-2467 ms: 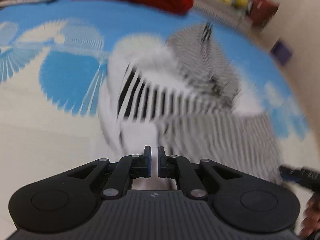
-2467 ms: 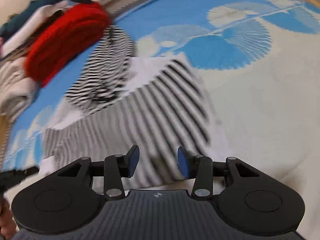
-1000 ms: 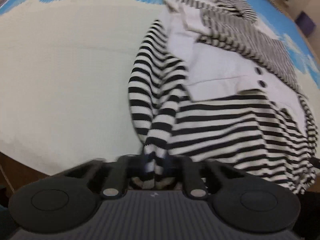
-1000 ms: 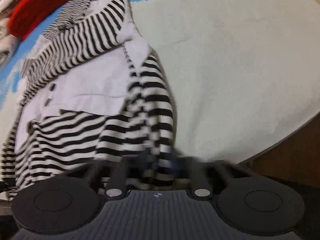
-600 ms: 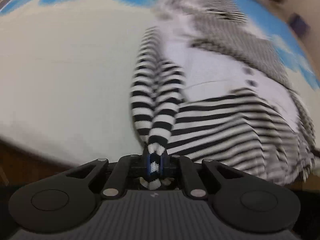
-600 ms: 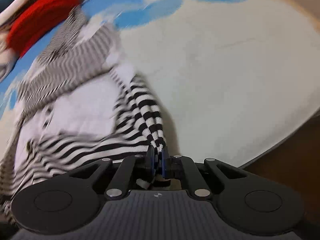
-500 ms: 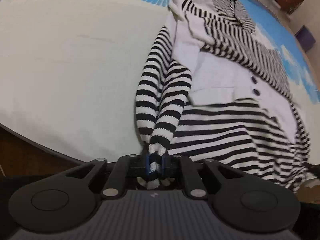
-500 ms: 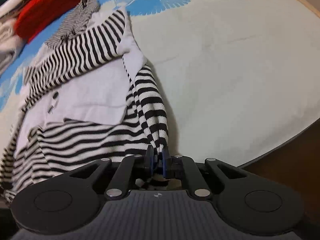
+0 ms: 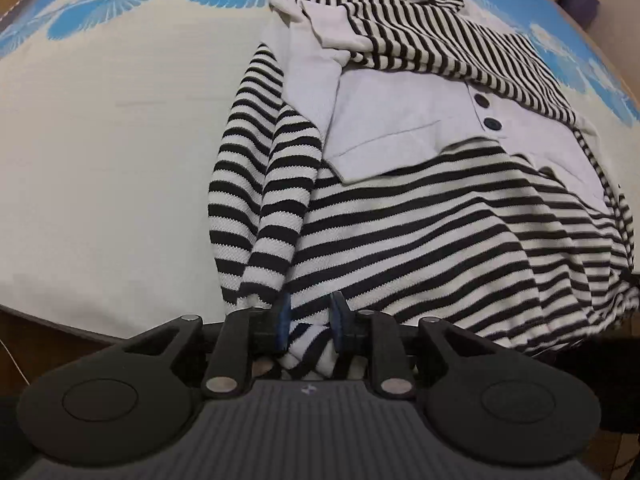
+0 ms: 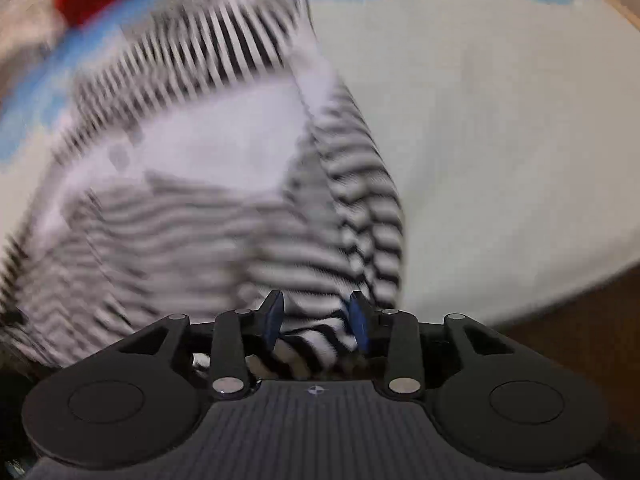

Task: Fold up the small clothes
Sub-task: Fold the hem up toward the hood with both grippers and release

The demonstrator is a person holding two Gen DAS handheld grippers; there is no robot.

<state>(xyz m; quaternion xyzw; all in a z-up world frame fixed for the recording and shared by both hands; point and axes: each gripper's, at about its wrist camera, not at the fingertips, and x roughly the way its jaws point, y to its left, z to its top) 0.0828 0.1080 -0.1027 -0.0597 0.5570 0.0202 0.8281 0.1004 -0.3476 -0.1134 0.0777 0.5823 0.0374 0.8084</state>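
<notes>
Sweater (image 9: 420, 216), black-and-white striped with a white panel and two dark buttons, lies spread on the sheet (image 9: 112, 128), hem at the near edge. Left gripper (image 9: 307, 316) and right gripper (image 10: 316, 316) are both opening, hem fabric loose between their parted blue pads. No writing legible.

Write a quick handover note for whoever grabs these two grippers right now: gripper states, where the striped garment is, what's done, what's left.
Left gripper: jaws opening, striped hem loose between them.
Right gripper: jaws opening too, striped fabric between the pads; that view is blurred.
Striped garment: spread on the blue-and-cream bedspread, hem at the near edge, left sleeve folded along the body.
Done: garment laid out.
Left: likely fold the body up and tidy it.
</notes>
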